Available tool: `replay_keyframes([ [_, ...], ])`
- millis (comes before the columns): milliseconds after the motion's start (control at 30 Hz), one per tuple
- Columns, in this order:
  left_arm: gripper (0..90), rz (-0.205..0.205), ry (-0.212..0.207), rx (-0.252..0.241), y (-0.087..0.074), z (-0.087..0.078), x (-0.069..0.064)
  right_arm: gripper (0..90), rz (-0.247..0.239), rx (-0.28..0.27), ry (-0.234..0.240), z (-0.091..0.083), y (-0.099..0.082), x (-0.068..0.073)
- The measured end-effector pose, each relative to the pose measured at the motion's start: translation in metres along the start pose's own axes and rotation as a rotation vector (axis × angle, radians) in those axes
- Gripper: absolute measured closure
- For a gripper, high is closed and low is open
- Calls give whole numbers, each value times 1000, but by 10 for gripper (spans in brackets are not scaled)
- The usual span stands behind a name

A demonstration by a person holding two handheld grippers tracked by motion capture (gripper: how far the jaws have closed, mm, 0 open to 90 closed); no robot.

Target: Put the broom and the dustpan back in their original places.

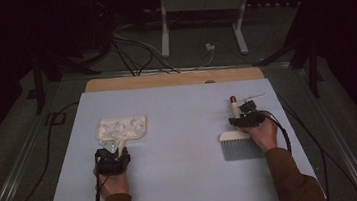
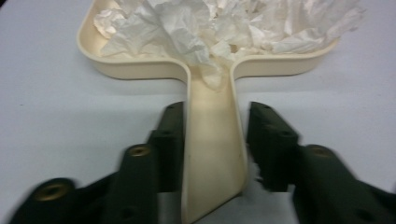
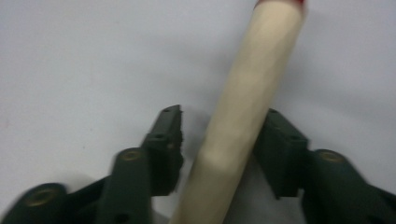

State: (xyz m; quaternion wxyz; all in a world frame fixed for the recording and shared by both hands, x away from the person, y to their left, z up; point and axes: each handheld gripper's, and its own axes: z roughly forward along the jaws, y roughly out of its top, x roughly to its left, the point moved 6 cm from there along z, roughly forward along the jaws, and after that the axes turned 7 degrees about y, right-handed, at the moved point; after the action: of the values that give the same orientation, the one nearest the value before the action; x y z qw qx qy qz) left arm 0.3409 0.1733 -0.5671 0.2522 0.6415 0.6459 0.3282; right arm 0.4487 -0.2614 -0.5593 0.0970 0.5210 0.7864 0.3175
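Observation:
A cream dustpan (image 1: 121, 128) lies on the left of the board, filled with crumpled white paper (image 2: 196, 23). Its handle (image 2: 212, 140) runs back between the jaws of my left gripper (image 1: 113, 155) (image 2: 212, 109); the jaws flank it with a thin gap on the right side, so the gripper is open. On the right lies a hand brush with grey bristles (image 1: 242, 148) and a cream handle (image 3: 252, 84) ending in a red tip (image 1: 233, 98). My right gripper (image 1: 245, 118) (image 3: 222, 112) straddles that handle, open, with a clear gap at its left jaw.
Everything rests on a pale blue board (image 1: 190, 179) over a wooden tabletop edge (image 1: 174, 78) at the back. Cables (image 1: 131, 50) and a white metal stand (image 1: 164, 31) lie on the floor beyond. A person's hands and brown sleeves come in from the bottom.

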Motion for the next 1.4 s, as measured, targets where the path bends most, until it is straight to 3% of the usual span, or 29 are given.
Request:
replay_keyframes([
  [133,380,-3,-50,-22,0,-5,1,329,30,-64,-56,-10,-1,-1],
  [300,256,-27,-122,-125,9,-21,6,199,18,-206,-32,-39,2,12],
  [367,204,-32,-167,-134,12,-26,7,137,-7,-253,2,-51,2,21],
  [500,96,23,-232,-180,20,-41,11,53,-94,-378,64,-76,-2,44],
  [633,4,54,-286,-227,31,-56,13,7,-155,-450,92,-90,-8,66],
  [767,3,66,-329,-291,40,-70,16,0,-205,-492,106,-94,-20,84],
  [867,3,64,-362,-337,46,-80,19,0,-228,-507,108,-94,-29,89],
  [1033,3,85,-415,-383,52,-92,18,0,-212,-524,108,-96,-39,88],
  [1100,3,85,-430,-395,51,-94,17,0,-188,-543,128,-98,-42,88],
  [1267,3,80,-425,-397,47,-94,18,0,-158,-542,135,-94,-45,86],
  [1400,3,59,-399,-404,46,-95,24,0,-174,-540,129,-93,-45,89],
])
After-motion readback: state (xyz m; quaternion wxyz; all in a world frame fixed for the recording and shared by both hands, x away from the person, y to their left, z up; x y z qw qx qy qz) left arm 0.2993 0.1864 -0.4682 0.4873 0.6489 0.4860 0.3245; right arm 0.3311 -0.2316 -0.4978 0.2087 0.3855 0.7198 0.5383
